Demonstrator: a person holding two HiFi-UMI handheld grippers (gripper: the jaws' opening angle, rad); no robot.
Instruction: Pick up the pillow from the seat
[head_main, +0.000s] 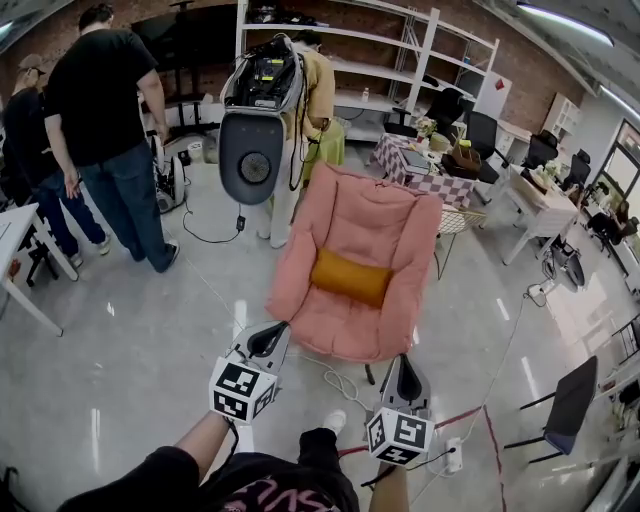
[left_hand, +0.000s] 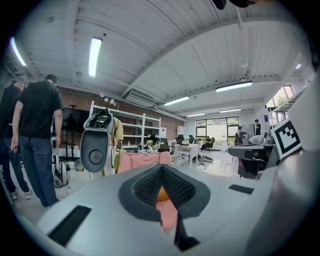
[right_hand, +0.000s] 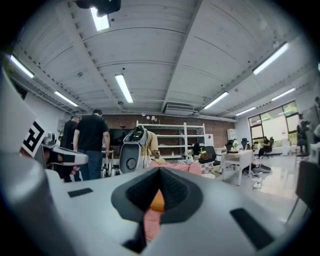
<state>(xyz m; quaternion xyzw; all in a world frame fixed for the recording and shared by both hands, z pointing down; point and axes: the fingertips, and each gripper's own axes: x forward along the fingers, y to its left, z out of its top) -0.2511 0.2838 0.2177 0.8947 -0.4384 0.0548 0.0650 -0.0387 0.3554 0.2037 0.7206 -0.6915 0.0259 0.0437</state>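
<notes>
The plump orange fabric pillow (head_main: 350, 277) is pictured untouched on the seat of the pink padded armchair (head_main: 372, 215), with the left gripper (head_main: 268, 341) and right gripper (head_main: 407, 377) held short of it, jaws closed and empty, and the pickup judged not yet begun.

Person in black shirt (head_main: 103, 95) near grey machine (head_main: 252, 150); white shelving (head_main: 418, 45) behind.

1. Pillow (head_main: 350, 277): orange, oblong, lay crosswise and slightly tilted where the seat cushion met the backrest.
2. Seat (head_main: 372, 215): pink padded armchair, upright, pillow resting centrally on it.
</notes>
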